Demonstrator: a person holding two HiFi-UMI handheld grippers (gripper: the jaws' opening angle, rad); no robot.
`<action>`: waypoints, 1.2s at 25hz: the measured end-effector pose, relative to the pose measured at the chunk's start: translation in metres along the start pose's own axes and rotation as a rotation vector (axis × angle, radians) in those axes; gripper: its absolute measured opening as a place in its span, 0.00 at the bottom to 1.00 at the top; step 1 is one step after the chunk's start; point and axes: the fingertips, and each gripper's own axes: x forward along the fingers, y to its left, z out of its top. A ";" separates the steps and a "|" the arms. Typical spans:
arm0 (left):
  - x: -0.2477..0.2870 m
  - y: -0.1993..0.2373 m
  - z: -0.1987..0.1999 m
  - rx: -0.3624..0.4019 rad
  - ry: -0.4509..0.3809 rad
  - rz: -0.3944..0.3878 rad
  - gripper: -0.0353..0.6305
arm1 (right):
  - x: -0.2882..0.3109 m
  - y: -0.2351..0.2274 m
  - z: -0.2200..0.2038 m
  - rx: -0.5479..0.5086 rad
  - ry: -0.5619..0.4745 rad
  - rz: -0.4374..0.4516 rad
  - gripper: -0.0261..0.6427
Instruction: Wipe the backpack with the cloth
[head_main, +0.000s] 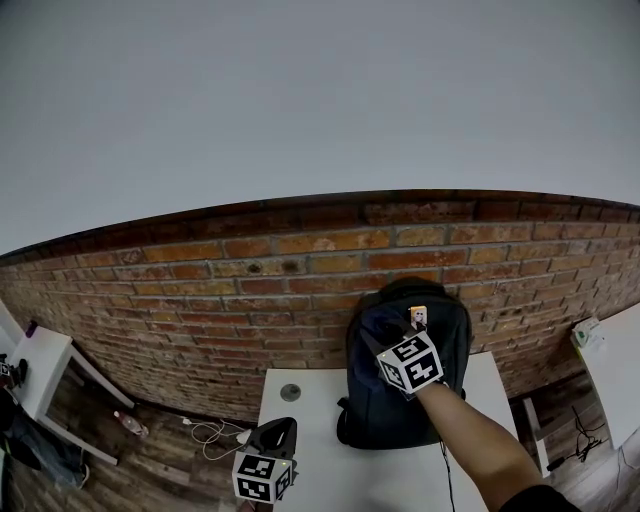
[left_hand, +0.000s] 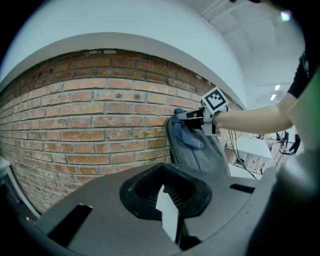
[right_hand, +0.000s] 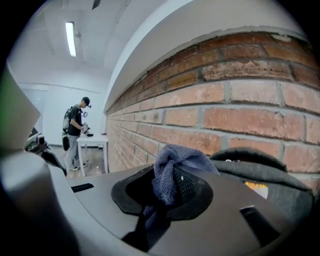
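A cloth (right_hand: 172, 167) is pressed to the upper front of a dark backpack (head_main: 370, 405). The backpack stands upright on a white table (head_main: 320, 480) with its back against a brick wall (head_main: 250, 290), and that backing appears to be what lets it take a push without tipping. The right gripper (head_main: 390, 343) has its jaws clamped on the blue-grey cloth. A bunched fold rises between them and the loose end hangs below, so fabric rather than tool meets the bag. The person's bare right forearm (head_main: 480, 450) reaches in at a slant from below and right of the backpack, wrist straight, with the gripper aimed near the bag's top handle. The left gripper (head_main: 288, 426) sits low and well to the left of the backpack, over the table's near corner, apparently parked clear of the wiping. Its jaws are drawn together at the tips with nothing held, and only a sliver of white shows between them. The work looks to be at the top of the bag, with the lower front not yet wiped.
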 end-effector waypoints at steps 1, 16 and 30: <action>-0.001 0.003 -0.001 -0.002 0.002 0.004 0.04 | 0.000 -0.003 0.006 0.003 -0.016 -0.010 0.14; -0.011 0.027 -0.013 -0.019 0.022 0.032 0.04 | 0.042 0.043 0.020 0.023 0.021 0.013 0.14; -0.027 0.053 -0.022 -0.139 -0.006 0.055 0.04 | 0.060 0.079 -0.036 -0.085 0.208 -0.139 0.14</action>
